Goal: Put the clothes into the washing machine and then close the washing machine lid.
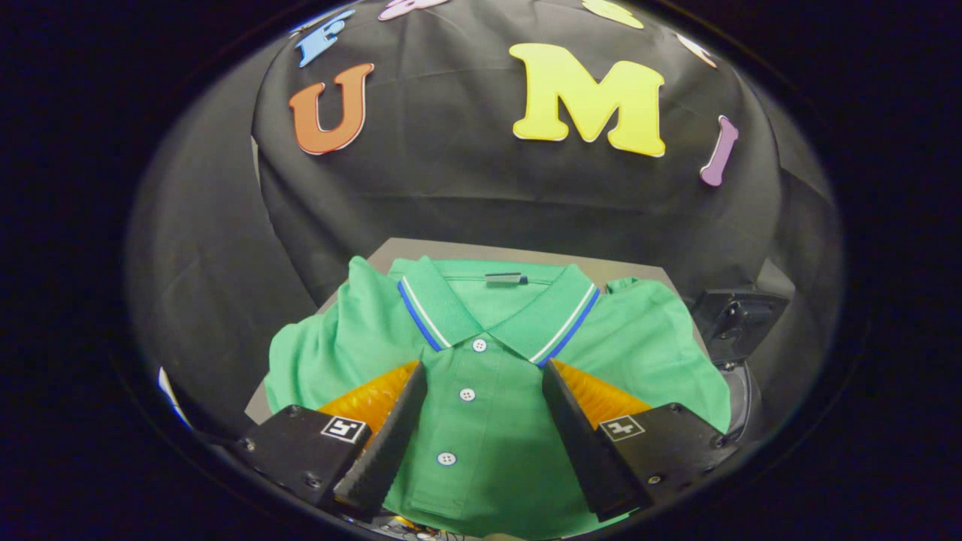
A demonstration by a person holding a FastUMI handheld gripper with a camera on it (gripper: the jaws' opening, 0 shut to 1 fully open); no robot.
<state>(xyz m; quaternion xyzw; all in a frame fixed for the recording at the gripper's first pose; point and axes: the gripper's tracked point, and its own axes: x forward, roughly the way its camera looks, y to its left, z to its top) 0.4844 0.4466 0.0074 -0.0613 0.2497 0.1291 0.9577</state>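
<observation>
Two gripper fingers spread apart over a smooth green polo shirt with ribbed collar.

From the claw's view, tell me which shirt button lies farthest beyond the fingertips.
The top button, just below the collar; the open claw straddles the placket.

Grey table, green polo shirt spread flat on it

You've got the black cloth wall draped behind, creased and dim, with a grey tabletop in front.
</observation>
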